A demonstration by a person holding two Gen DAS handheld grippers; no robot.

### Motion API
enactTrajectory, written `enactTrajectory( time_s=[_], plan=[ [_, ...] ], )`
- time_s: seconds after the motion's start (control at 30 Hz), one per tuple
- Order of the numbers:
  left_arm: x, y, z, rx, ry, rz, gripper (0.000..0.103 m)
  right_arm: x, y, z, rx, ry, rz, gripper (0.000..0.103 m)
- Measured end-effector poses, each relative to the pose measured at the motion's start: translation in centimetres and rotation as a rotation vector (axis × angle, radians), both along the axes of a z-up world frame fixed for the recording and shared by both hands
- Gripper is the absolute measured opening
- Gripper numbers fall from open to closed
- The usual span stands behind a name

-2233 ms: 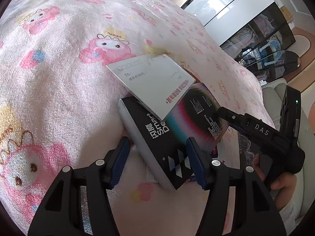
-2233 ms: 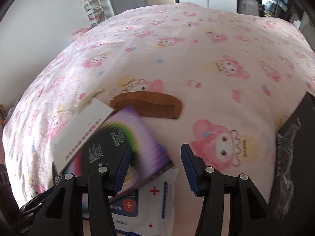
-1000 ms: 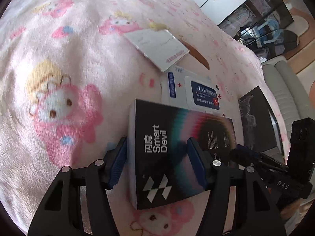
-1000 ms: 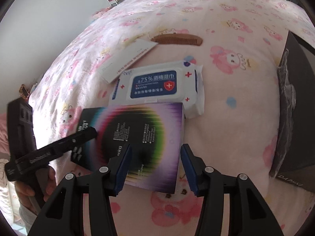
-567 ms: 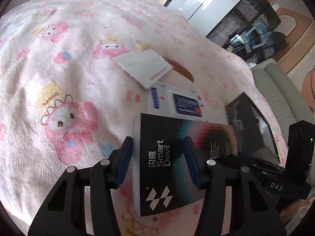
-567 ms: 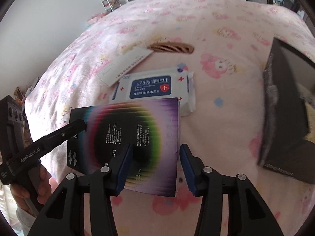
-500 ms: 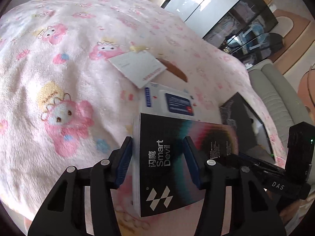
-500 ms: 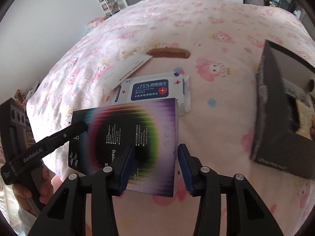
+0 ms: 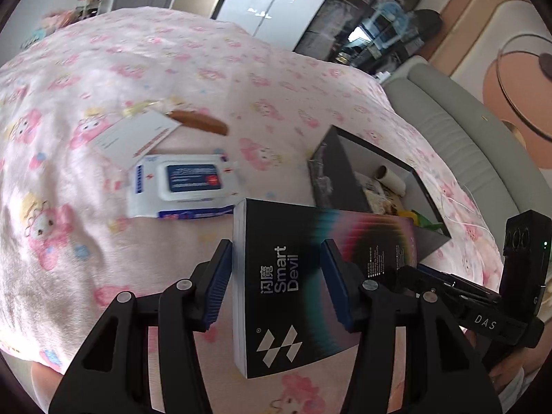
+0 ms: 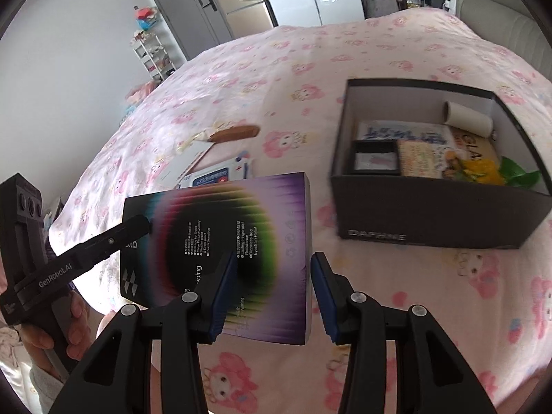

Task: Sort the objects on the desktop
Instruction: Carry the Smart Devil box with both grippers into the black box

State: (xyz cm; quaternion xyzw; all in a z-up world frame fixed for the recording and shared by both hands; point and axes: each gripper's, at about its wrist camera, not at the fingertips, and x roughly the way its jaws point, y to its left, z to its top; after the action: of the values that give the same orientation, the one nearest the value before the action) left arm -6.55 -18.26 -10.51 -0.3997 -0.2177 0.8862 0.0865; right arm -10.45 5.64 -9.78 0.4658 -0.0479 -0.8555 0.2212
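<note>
Both grippers hold one flat black Smart Devil box with a rainbow ring (image 9: 310,276) in the air above the pink blanket. My left gripper (image 9: 276,269) is shut on its logo end. My right gripper (image 10: 272,276) is shut on the opposite end of the box (image 10: 224,241). A dark open storage box (image 10: 431,207) stands to the right with several small items inside; it also shows in the left wrist view (image 9: 345,179). A wet wipes pack (image 9: 183,186), a white card (image 9: 134,134) and a brown comb (image 9: 200,122) lie on the blanket.
The pink cartoon blanket (image 10: 379,51) covers the whole surface. A grey sofa (image 9: 465,131) runs along the right side. Shelves and a door stand at the back (image 10: 193,10).
Both grippers have lifted the Smart Devil box higher off the blanket and carried it toward the dark storage box, whose inside now shows. The wipes, card and comb stay put.
</note>
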Motion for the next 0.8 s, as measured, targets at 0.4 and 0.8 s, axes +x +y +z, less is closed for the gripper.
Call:
enactTrajectory(
  time_s=[0.4, 0.8],
  plan=[
    [-3.2, 11.0, 4.3, -0.042, 0.047, -0.141, 0.055, -0.6, 10.3, 3.6, -0.034, 0.089, -0.156, 0.04],
    [-9.1, 18.5, 6.2, -0.036, 0.06, -0.214, 0.055, -2.9, 18.1, 5.2, -0.08, 0.12, -0.244, 0.04]
  ],
)
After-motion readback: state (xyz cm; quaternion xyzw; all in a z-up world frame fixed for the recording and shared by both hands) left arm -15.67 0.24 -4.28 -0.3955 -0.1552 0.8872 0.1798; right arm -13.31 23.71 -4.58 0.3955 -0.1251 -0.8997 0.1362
